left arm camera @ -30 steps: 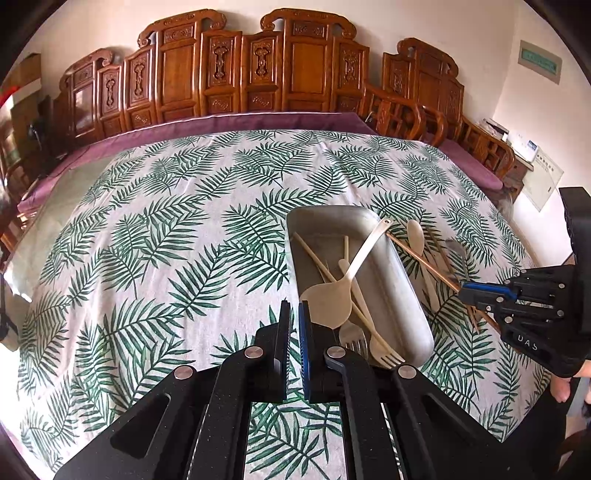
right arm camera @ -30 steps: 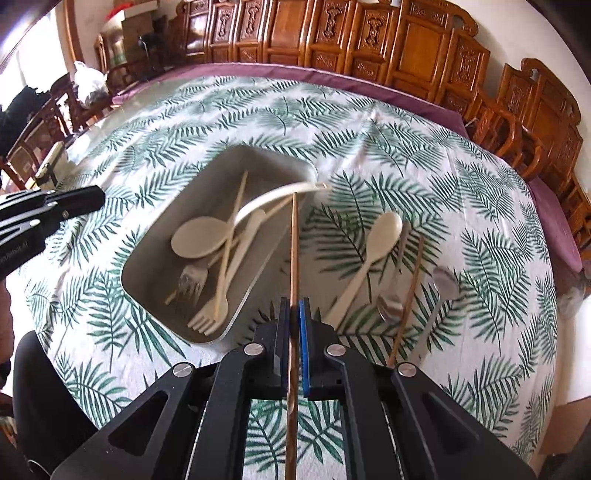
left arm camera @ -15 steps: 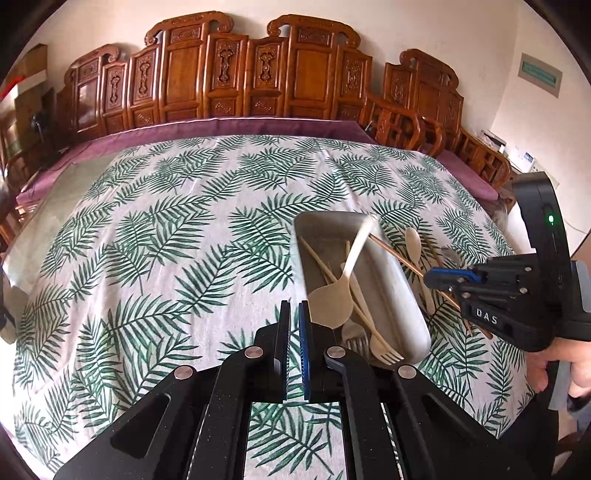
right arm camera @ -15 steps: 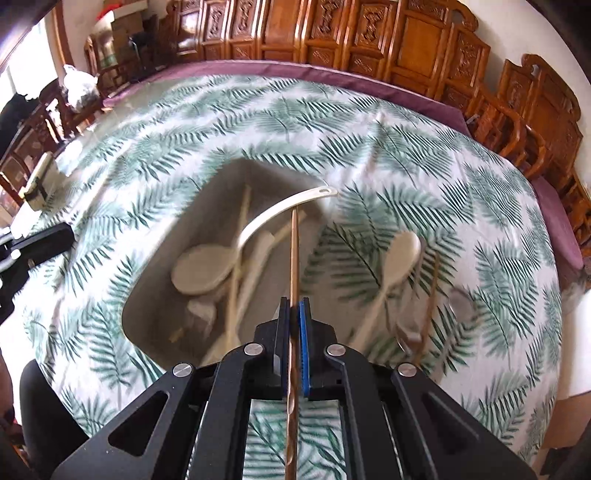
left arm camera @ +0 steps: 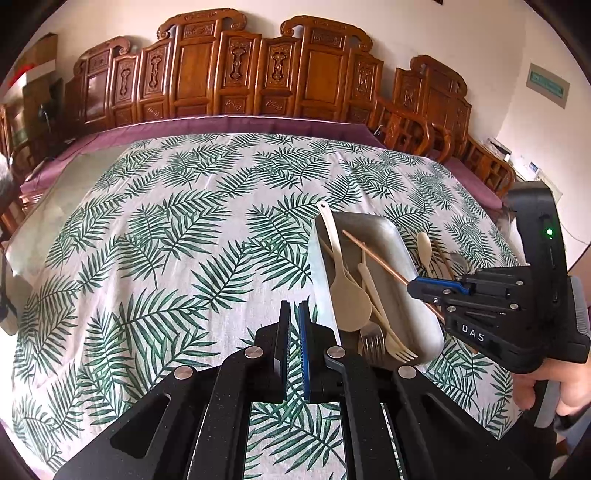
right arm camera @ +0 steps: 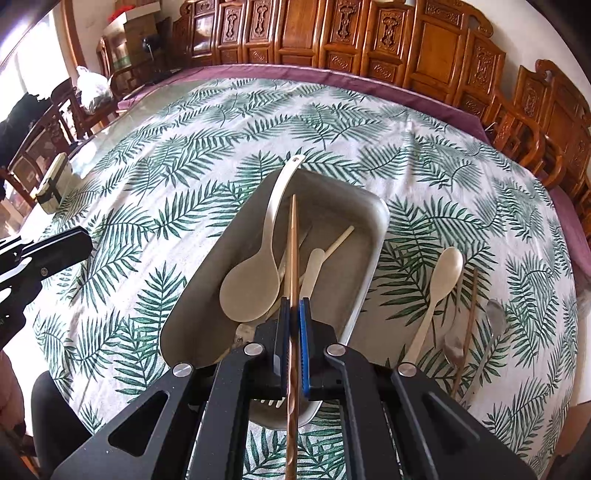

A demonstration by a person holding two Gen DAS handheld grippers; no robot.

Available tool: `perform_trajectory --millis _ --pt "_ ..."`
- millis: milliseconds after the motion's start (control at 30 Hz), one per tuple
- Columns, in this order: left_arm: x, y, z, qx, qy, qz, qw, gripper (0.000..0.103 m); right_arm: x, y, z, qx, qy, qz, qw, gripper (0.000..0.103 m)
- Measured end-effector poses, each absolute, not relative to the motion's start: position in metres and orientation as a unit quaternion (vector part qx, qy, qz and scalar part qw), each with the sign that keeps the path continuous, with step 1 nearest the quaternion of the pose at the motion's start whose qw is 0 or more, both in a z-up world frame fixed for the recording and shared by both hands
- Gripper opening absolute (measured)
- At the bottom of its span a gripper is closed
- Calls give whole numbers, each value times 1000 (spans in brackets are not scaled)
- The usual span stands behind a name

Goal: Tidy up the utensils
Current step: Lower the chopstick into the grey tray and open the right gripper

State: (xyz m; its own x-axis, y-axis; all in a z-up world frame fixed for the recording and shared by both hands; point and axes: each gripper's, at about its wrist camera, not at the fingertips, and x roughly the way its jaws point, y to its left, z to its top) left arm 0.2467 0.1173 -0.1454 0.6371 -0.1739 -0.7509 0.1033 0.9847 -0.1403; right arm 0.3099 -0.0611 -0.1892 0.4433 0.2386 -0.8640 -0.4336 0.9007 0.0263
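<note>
Above tray (right arm camera: 373, 221): chopstick (right arm camera: 293, 251) in right gripper (right arm camera: 293, 306).

Wall: pale plaster (left arm camera: 461, 33), green sign (left arm camera: 547, 85) upper right | Seating: row of carved wooden chairs (left arm camera: 255, 70) along table's far edge | Table: palm-leaf tablecloth (left arm camera: 166, 240) over purple undercloth (left arm camera: 221, 123) | Light: daylight from window (right arm camera: 26, 62), left | Boxes (right arm camera: 129, 22) in far corner
</note>
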Motion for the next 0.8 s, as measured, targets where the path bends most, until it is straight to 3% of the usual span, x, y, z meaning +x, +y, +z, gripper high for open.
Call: perform_trajectory --millis 133,200,333,733,800 --pt "247 114 -148 -39 422 -80 902 3 316 -63 -189 -84 477 199 852 7" --pt "246 113 -148 -38 421 -82 902 3 319 -63 -189 -75 472 211 853 16" --pt "244 113 -148 -39 420 -83 903 3 325 -54 -197 -74 474 242 844 20" --pt "247 125 -149 -49 423 -77 901 3 332 -31 -239 -96 516 250 814 20" --pt "247 126 -150 -49 423 -76 901 3 332 -31 -242 -100 517 245 814 15"
